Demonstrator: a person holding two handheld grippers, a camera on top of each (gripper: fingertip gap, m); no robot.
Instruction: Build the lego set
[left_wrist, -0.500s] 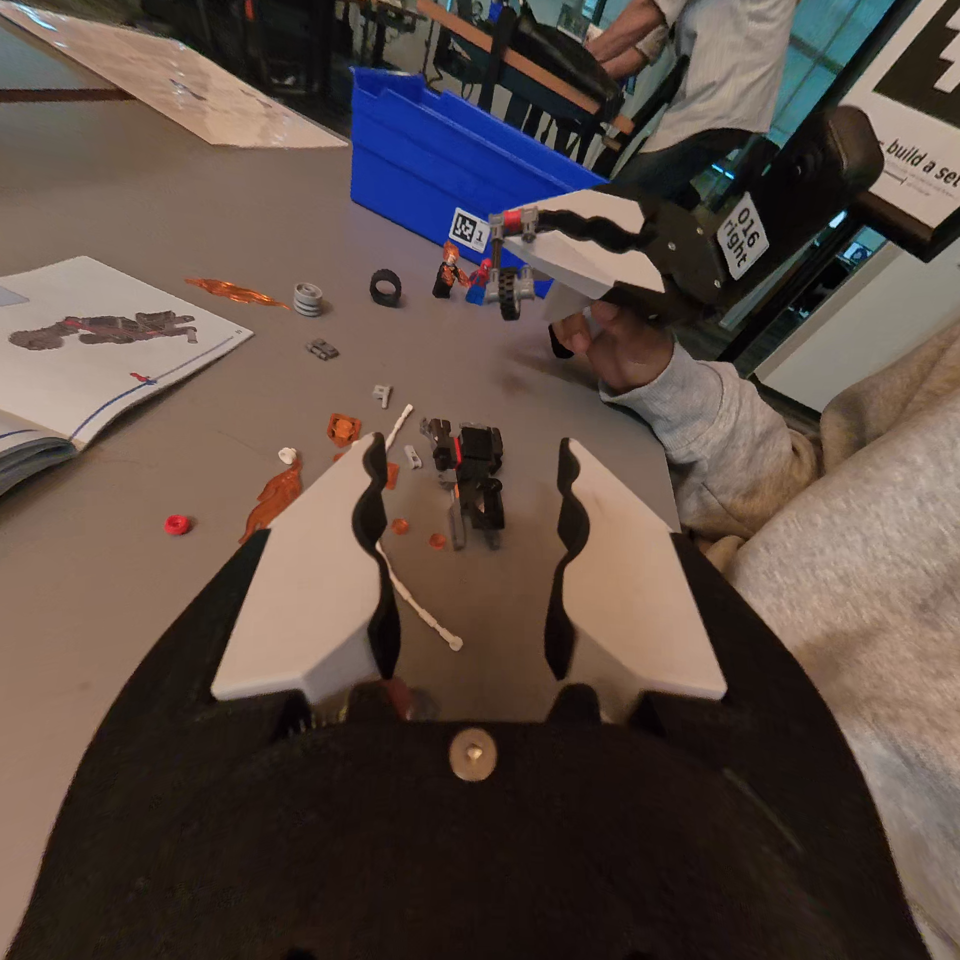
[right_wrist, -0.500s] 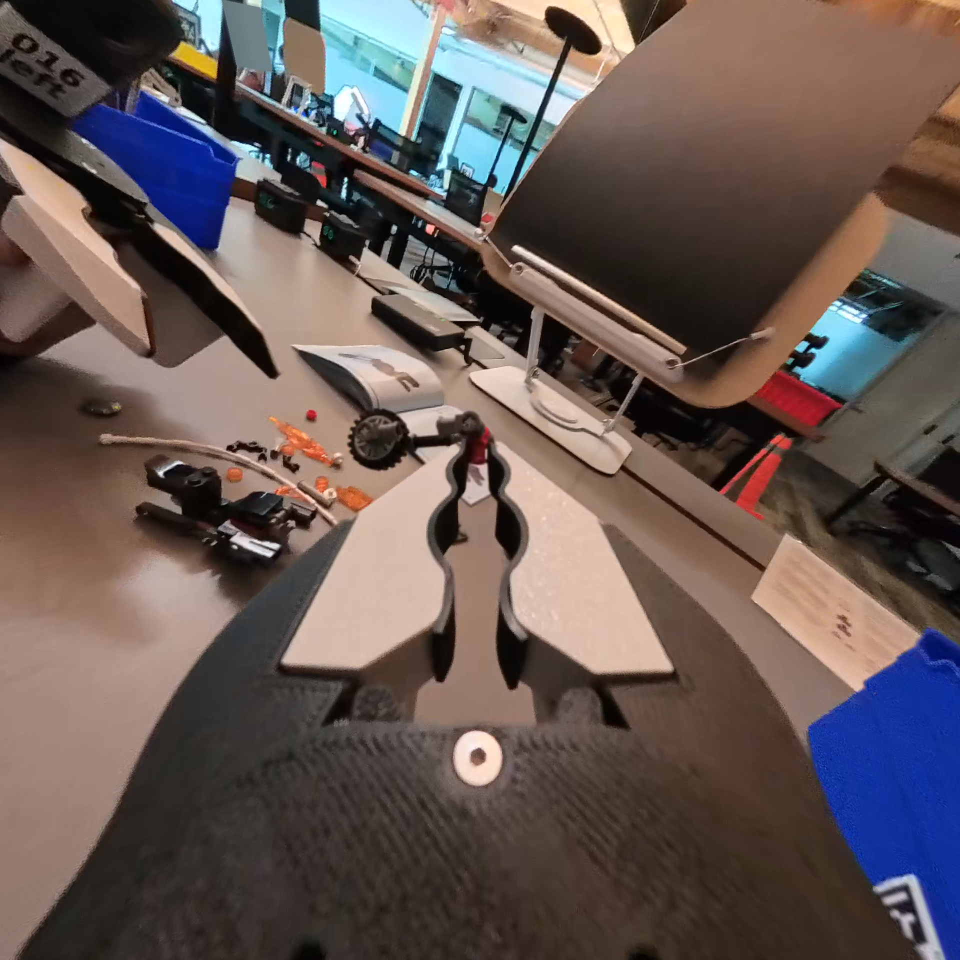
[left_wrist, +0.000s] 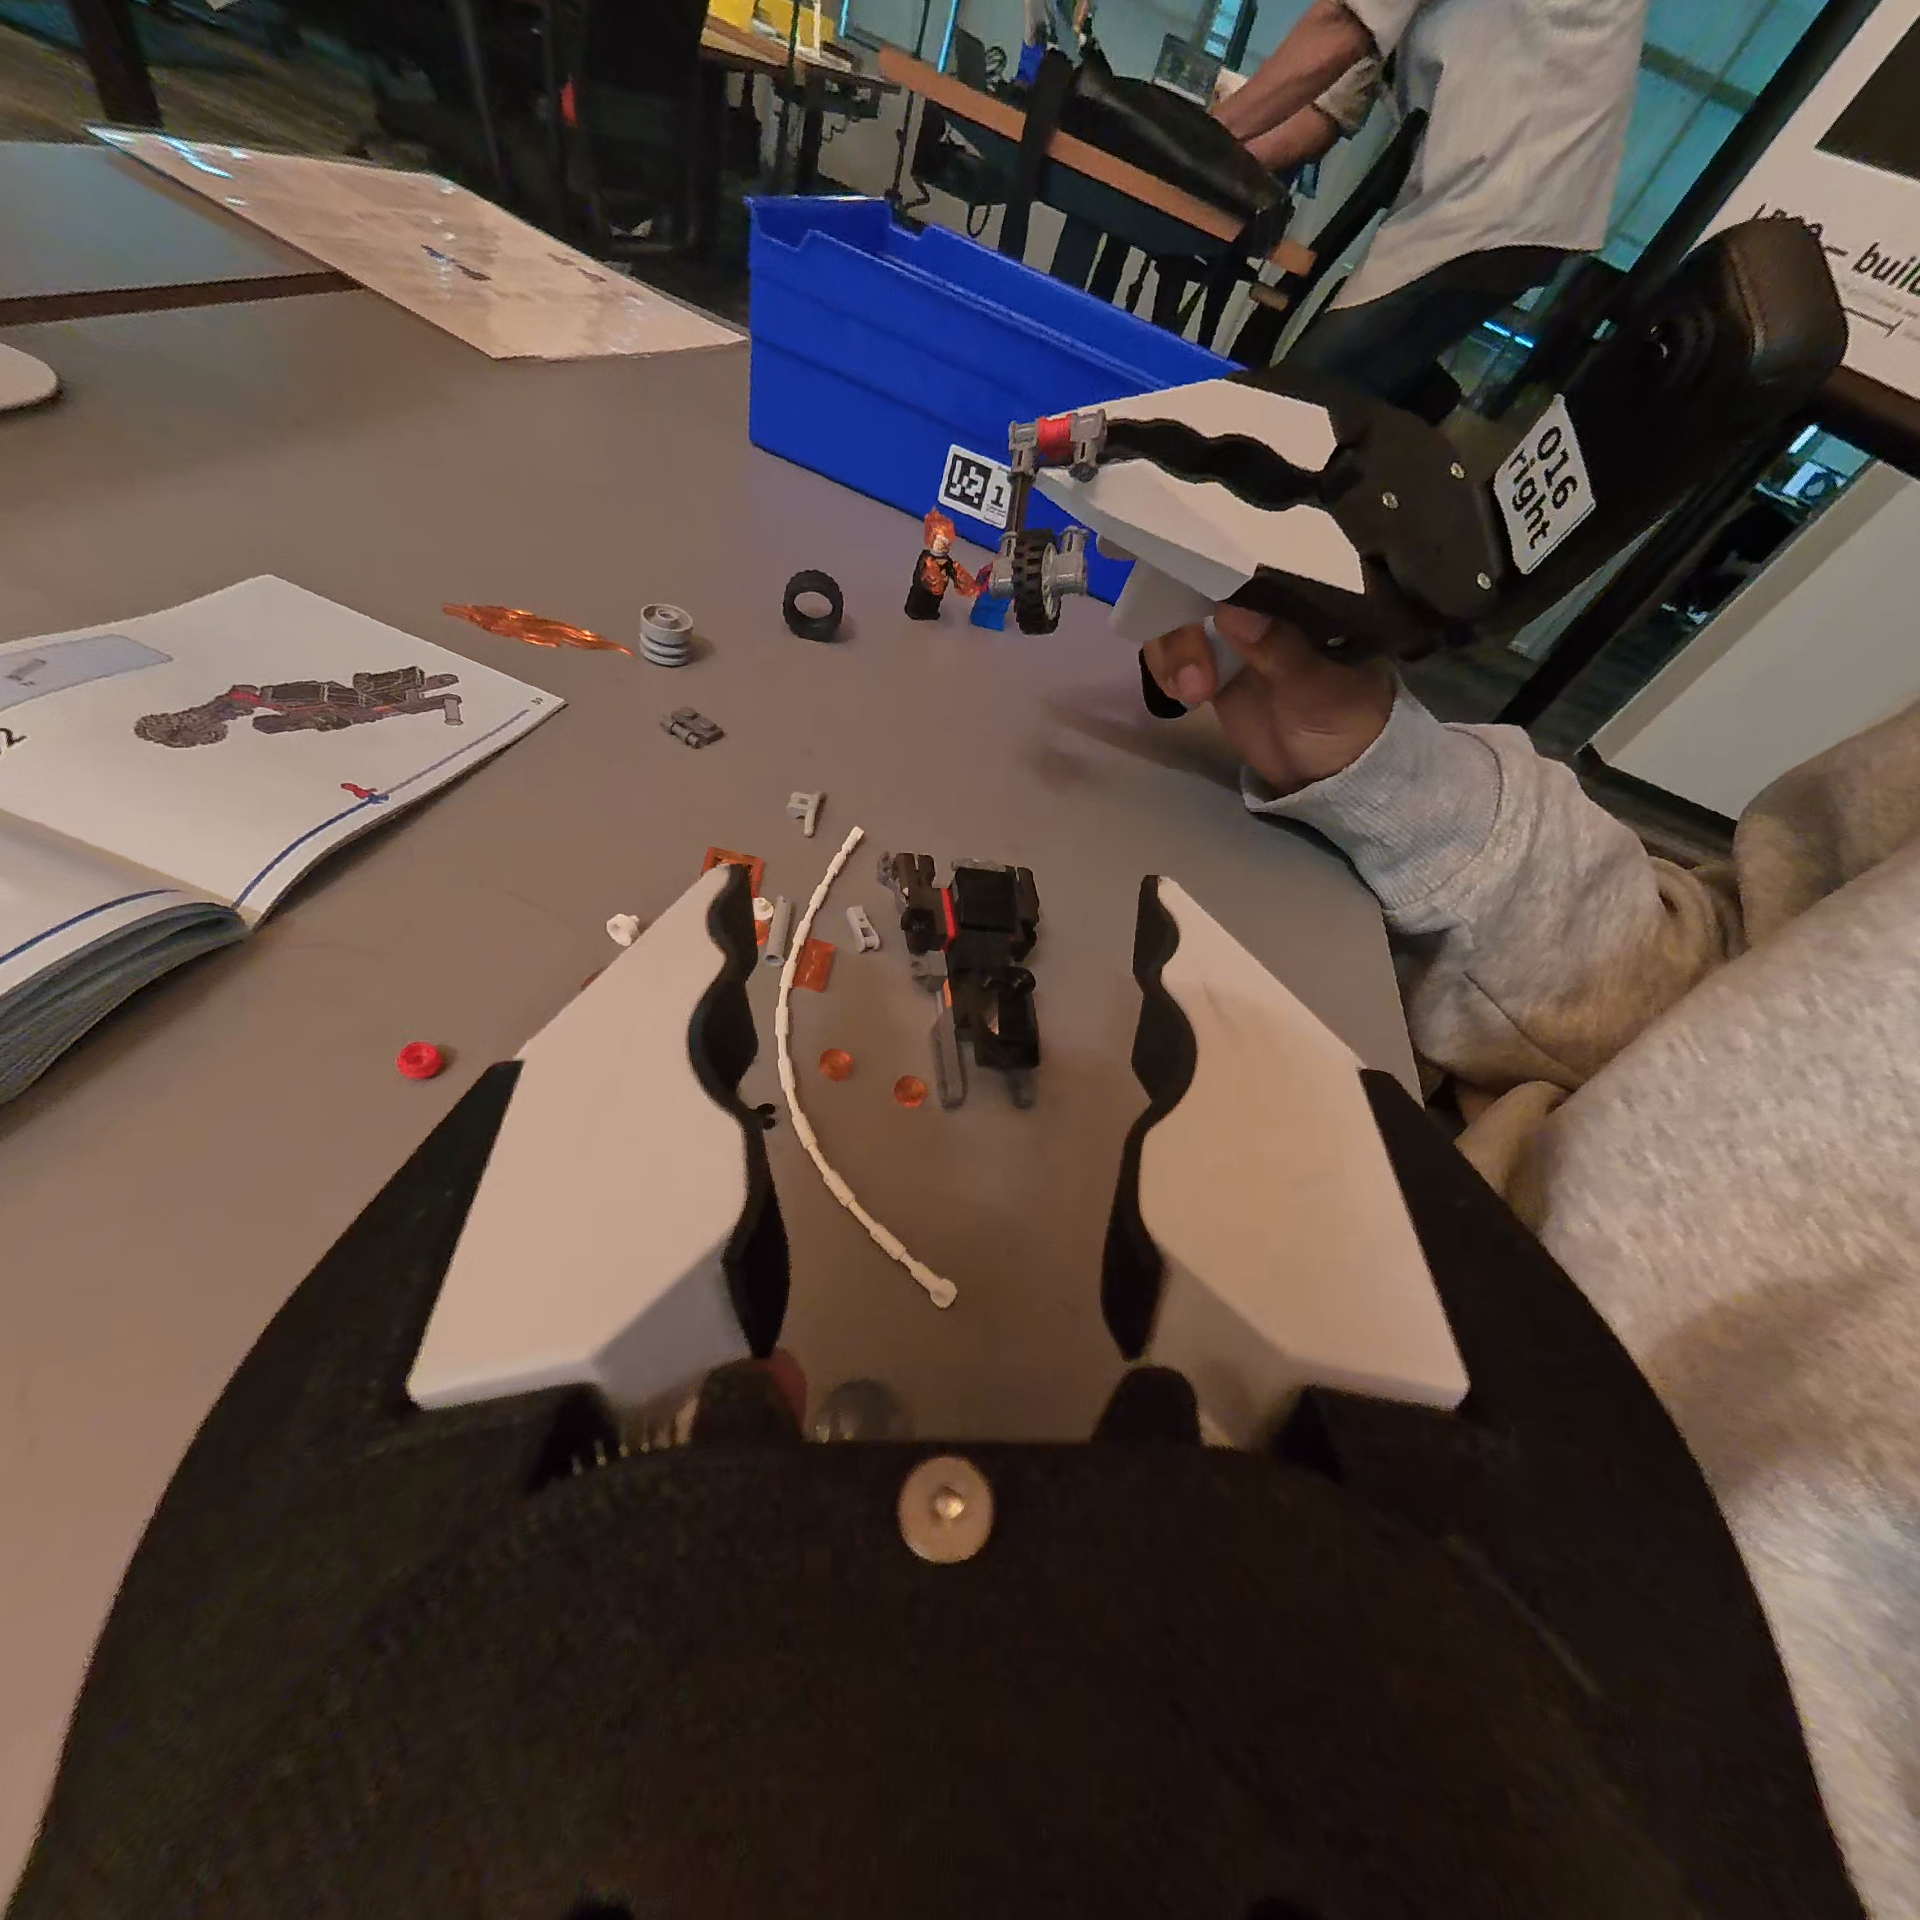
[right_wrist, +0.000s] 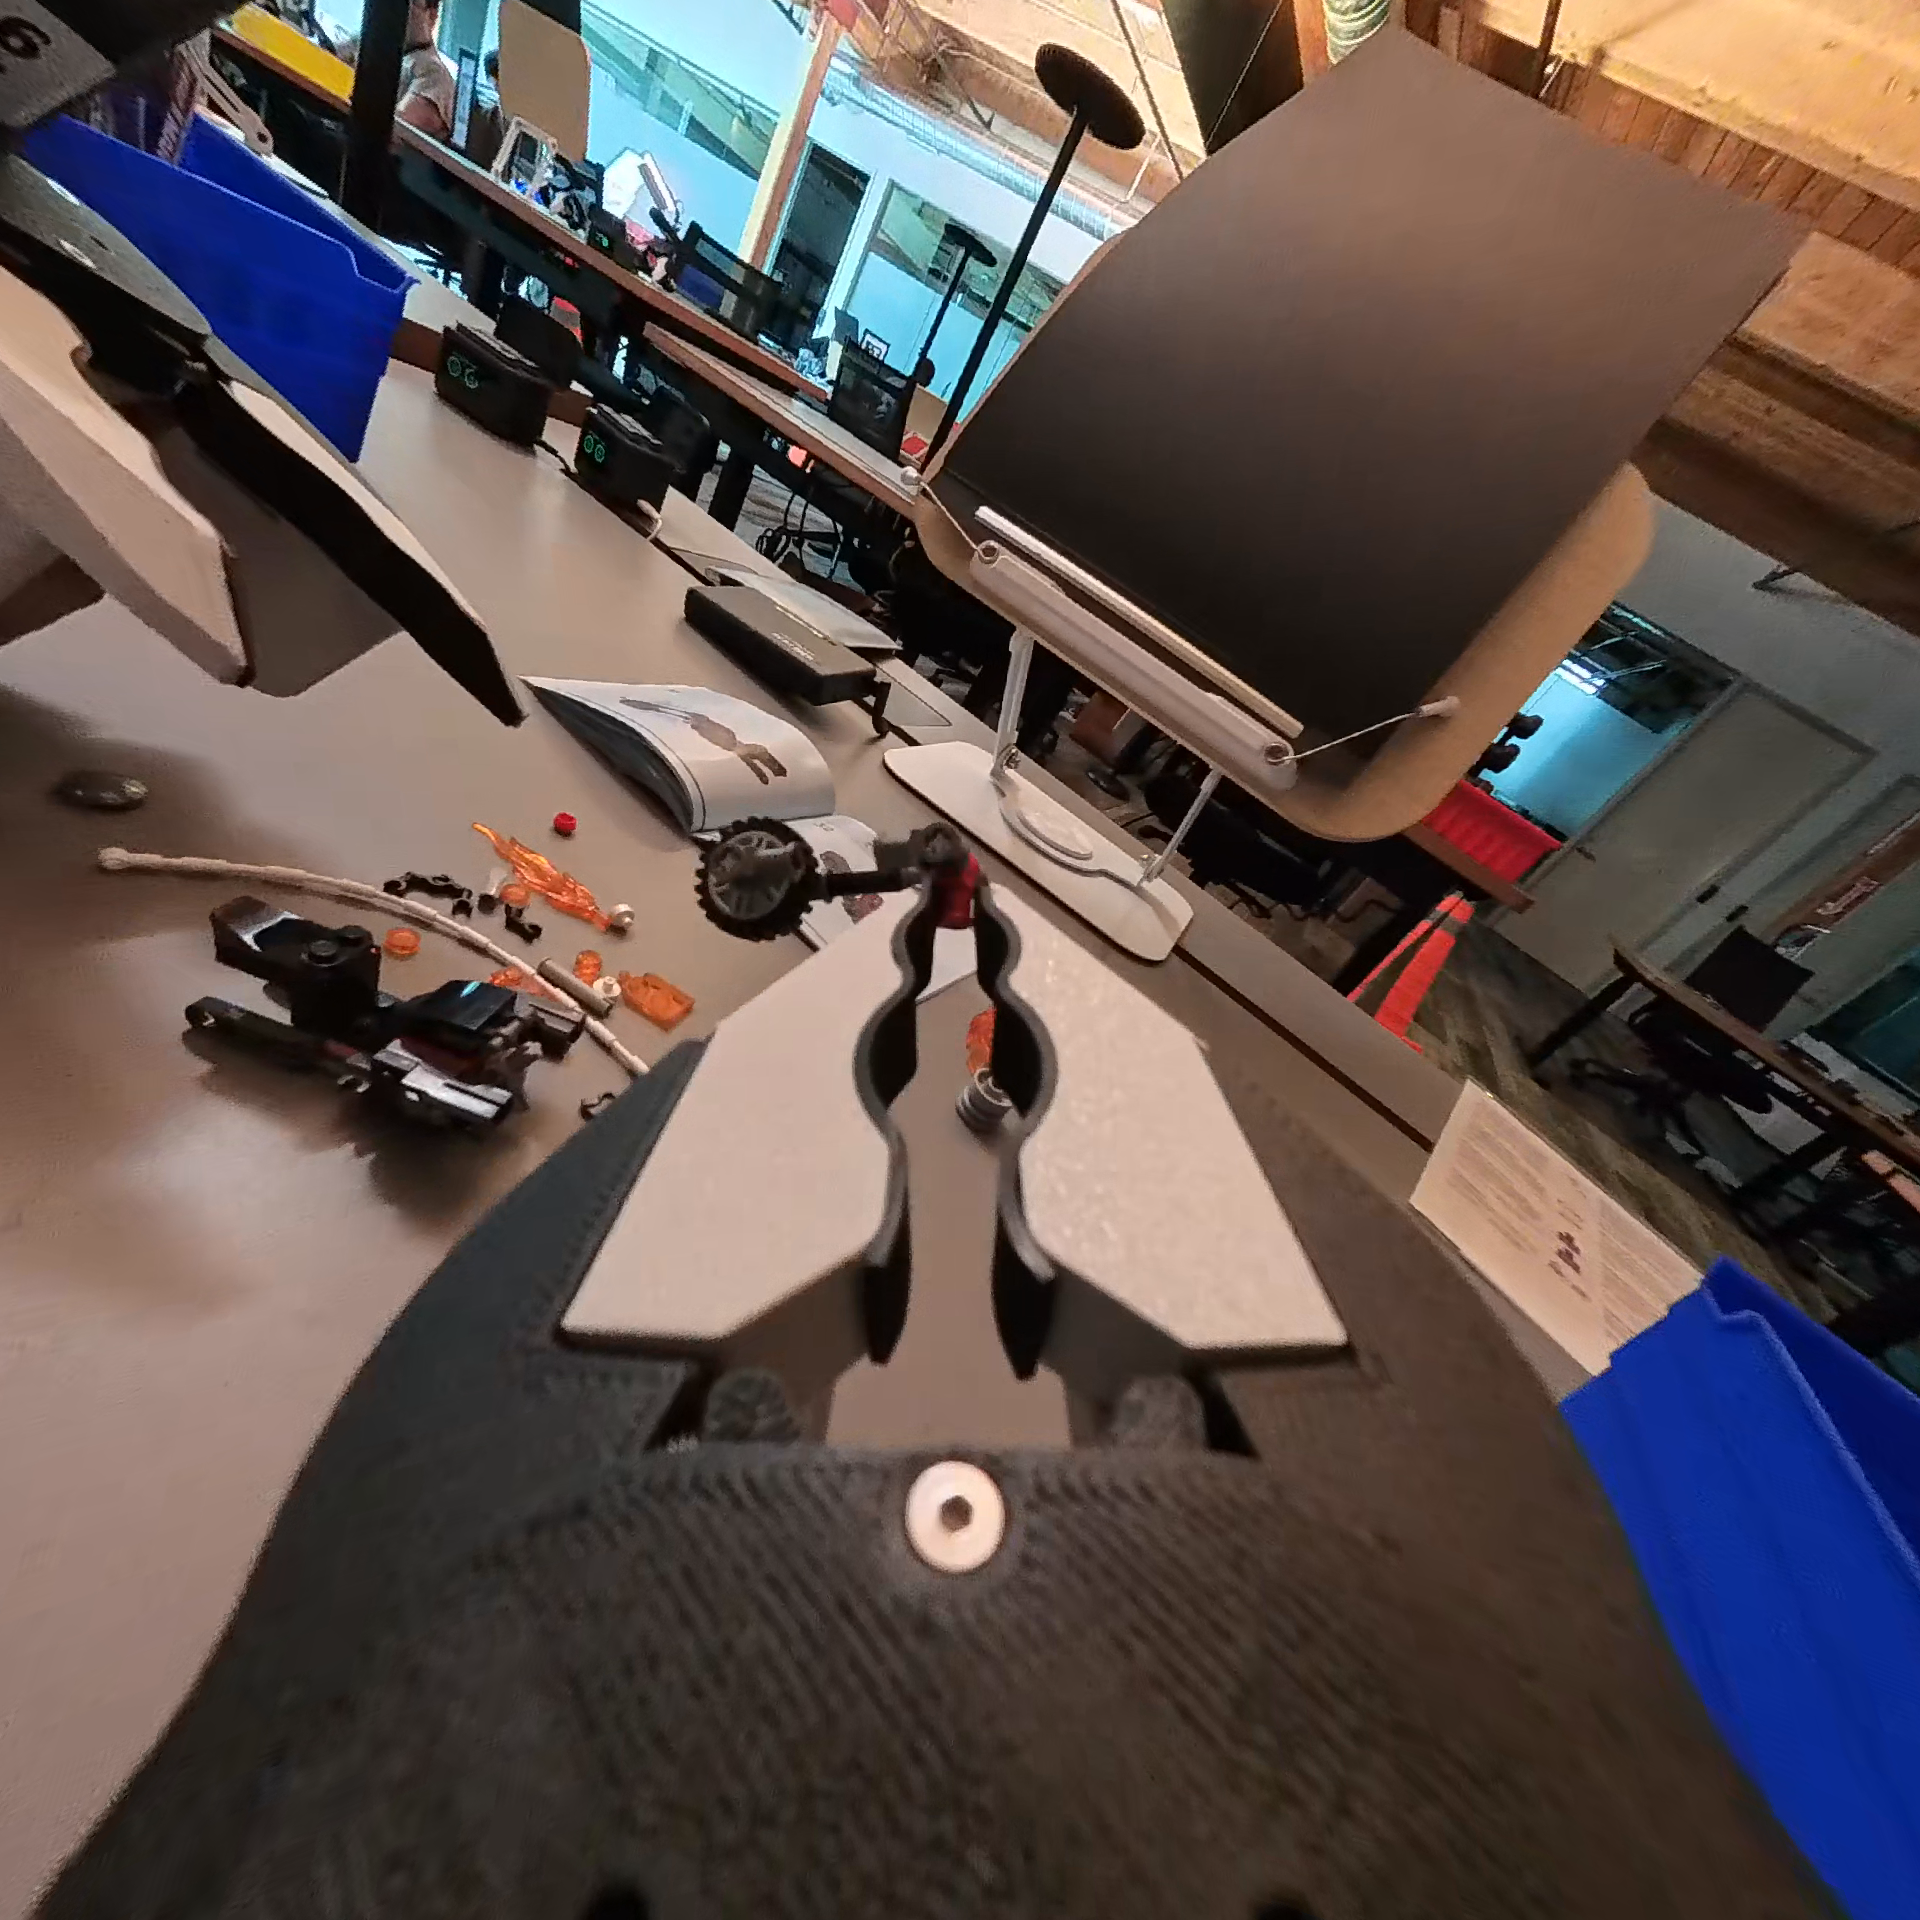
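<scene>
Right tool (right_wrist: 948, 914) grips 1 wheel assy (right_wrist: 821, 878); 2 minifigs (left_wrist: 961, 577).

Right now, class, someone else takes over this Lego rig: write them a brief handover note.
Left claw: open, empty, above the loose parts.
Right claw: shut on the wheel fork assembly, held in the air.
On the table: black bike body, white chain, loose tyre, grey hub, orange flame parts, two minifigures, open booklet.
Done: fork with one wheel built.
Left: join it to the body, add the rest.
</scene>
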